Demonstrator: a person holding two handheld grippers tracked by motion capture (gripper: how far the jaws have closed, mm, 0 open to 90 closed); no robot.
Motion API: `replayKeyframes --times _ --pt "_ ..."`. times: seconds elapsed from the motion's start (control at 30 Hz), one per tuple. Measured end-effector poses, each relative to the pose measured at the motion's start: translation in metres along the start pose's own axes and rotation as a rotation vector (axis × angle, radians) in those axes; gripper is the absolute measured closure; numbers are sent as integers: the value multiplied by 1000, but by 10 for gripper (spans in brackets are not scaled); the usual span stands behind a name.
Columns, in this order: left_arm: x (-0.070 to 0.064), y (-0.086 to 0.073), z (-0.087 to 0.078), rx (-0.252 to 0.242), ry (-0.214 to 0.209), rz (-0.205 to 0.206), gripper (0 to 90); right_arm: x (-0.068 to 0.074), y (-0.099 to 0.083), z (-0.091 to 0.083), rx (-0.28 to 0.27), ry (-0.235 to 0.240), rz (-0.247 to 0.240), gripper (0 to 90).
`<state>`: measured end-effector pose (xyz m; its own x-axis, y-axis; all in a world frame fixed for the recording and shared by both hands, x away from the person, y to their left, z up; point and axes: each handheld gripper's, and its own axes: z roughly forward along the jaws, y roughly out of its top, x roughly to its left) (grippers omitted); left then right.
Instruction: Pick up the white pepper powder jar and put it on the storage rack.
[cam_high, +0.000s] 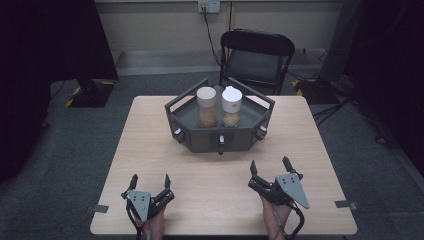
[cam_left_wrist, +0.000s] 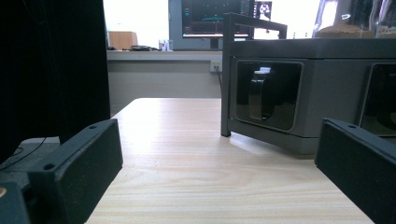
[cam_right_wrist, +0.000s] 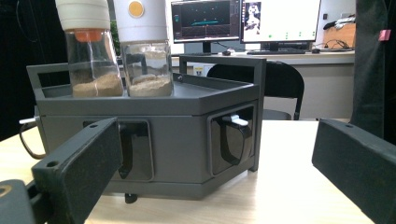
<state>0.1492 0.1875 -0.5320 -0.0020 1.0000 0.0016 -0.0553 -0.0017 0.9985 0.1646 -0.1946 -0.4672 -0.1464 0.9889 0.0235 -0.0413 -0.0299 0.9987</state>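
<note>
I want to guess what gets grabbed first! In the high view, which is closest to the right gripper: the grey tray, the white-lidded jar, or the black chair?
From the right gripper:
1. Grey tray, mid-table.
2. White-lidded jar, standing in the tray.
3. Black chair, behind the table.

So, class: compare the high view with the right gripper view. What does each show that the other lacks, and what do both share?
High view alone: the left gripper and right gripper from above, both open, resting near the table's front edge, and the grey floor all round.

Right gripper view alone: two lit monitors on a desk behind, and a white-tipped lever in the tray's side recess.

Both: the grey tray, its two jars of brown powder, and the black chair.
</note>
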Motion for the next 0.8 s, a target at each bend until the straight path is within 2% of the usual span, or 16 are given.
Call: replayKeyframes --times 0.23,0.53,0.8 --pt "0 0 0 0 1 0 2 -1 -15 -3 4 -18 -16 4" --pt "0 0 0 0 1 0 2 -3 -36 -9 18 -2 -29 4" --pt "0 0 0 0 1 0 2 -2 -52 -11 42 -11 -35 4"
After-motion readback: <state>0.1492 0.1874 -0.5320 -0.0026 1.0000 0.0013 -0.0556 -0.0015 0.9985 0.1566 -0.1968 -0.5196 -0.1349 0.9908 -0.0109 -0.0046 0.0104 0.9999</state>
